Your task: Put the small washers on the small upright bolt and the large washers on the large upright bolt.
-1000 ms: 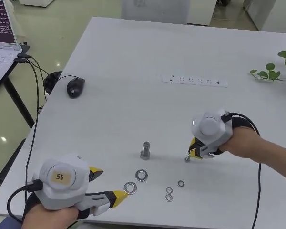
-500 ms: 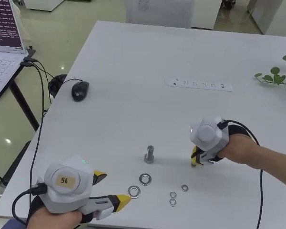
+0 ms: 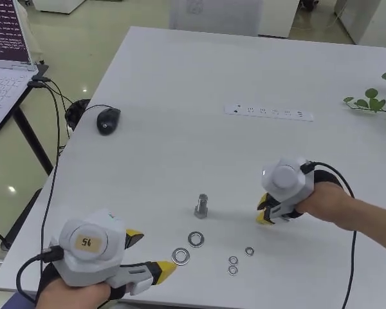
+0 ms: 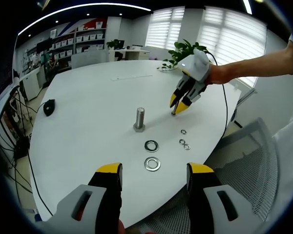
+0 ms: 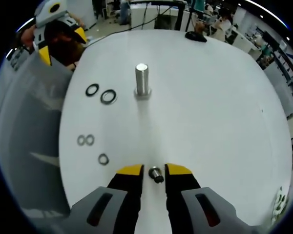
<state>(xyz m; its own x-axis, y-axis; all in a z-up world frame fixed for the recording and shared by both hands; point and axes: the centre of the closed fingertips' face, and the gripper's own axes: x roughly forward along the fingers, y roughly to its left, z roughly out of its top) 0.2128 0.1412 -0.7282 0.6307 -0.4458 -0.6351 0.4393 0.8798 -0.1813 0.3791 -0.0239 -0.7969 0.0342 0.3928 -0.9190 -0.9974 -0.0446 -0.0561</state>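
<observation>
Since a second ago the right gripper (image 5: pixel 155 169) has been brought around the small bolt (image 5: pixel 156 174), now hidden behind its tips in the head view. Its fingers (image 5: pixel 131 170) are set narrowly about it, and contact cannot be told. The left gripper (image 4: pixel 154 169) is held wide apart, empty. Large washers (image 3: pixel 195 239) and small washers (image 3: pixel 233 261) lie loose near the large bolt (image 3: pixel 201 206) on the white table (image 3: pixel 180 84), with a mouse (image 3: pixel 107 120) beyond.

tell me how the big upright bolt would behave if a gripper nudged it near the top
The large bolt looks like solid metal, so probably stiff and heavy for its size. It stands on its hex head with a tall shaft above, so a high nudge may tip it. Once down, it would likely roll on the smooth table.
</observation>
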